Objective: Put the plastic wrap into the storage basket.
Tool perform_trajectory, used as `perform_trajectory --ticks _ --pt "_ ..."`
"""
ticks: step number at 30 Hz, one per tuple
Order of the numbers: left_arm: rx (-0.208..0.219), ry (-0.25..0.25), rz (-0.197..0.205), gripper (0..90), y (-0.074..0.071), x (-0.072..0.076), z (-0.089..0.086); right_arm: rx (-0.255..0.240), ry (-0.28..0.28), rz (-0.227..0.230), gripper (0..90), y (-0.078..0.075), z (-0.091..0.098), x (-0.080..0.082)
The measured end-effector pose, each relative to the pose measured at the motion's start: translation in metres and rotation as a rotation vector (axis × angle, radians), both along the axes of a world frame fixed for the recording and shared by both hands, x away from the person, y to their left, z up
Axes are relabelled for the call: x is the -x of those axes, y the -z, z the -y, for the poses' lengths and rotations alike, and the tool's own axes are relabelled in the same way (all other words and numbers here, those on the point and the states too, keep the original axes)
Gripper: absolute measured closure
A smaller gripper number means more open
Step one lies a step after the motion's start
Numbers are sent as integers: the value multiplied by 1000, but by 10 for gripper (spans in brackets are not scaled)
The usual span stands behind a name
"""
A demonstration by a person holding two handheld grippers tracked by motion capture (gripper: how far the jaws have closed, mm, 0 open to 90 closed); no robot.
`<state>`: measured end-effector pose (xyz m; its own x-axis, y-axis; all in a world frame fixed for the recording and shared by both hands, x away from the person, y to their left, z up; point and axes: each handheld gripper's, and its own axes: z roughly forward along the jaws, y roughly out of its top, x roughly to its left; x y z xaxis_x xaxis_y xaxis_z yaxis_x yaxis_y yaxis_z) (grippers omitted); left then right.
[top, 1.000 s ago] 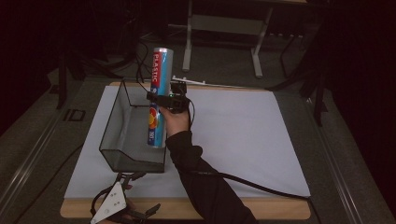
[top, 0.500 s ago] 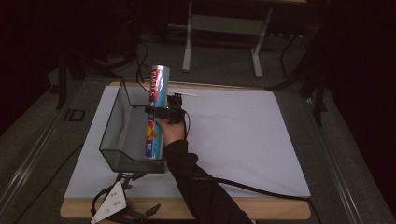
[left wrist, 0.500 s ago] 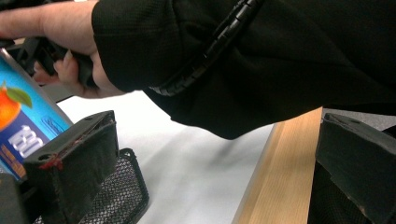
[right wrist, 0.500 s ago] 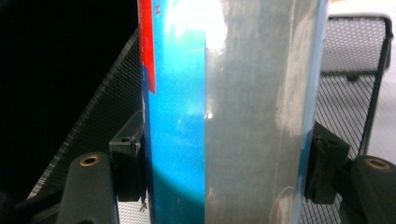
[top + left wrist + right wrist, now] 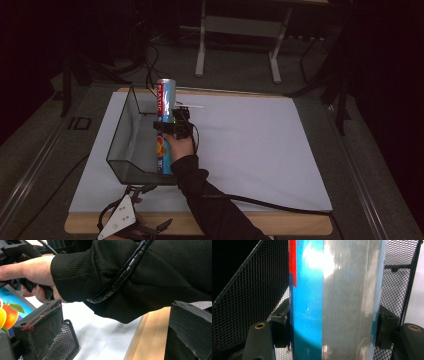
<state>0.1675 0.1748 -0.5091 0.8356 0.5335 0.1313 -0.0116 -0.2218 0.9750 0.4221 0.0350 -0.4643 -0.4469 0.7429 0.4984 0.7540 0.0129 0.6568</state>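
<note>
A tall blue roll (image 5: 165, 99) with red lettering and a fruit print stands nearly upright, its lower end down inside the black mesh basket (image 5: 121, 131) by the right wall. My right gripper (image 5: 172, 127) is shut on the roll's middle. In the right gripper view both pads press the roll (image 5: 337, 290) at my right gripper (image 5: 334, 326), with the basket mesh (image 5: 247, 292) behind. My left gripper (image 5: 155, 206) lies at the table's front edge near the basket's corner. Its jaws stand wide apart in the left gripper view (image 5: 113, 315), empty, facing the roll's print (image 5: 8, 311).
White paper (image 5: 260, 145) covers the wooden table (image 5: 280, 226). A thin white stick (image 5: 192, 106) lies on the paper just behind the right hand. The right gripper's cable (image 5: 280, 206) trails across the front right. Stands and dark floor lie beyond the table.
The right hand has come down and slightly left with the roll, lowering it into the basket. The left gripper has stayed where it was.
</note>
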Motion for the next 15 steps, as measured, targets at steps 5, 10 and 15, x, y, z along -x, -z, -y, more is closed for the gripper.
perform_trajectory --ticks 5,10,15 --pt "-1 1 1 1 0 0 0 25 17 -8 314 3 -4 0" --pt "-8 4 -1 1 0 0 0 49 19 -19 305 7 -6 -2" --pt "-9 6 -3 1 0 0 1 111 35 -26 285 13 -10 -3"
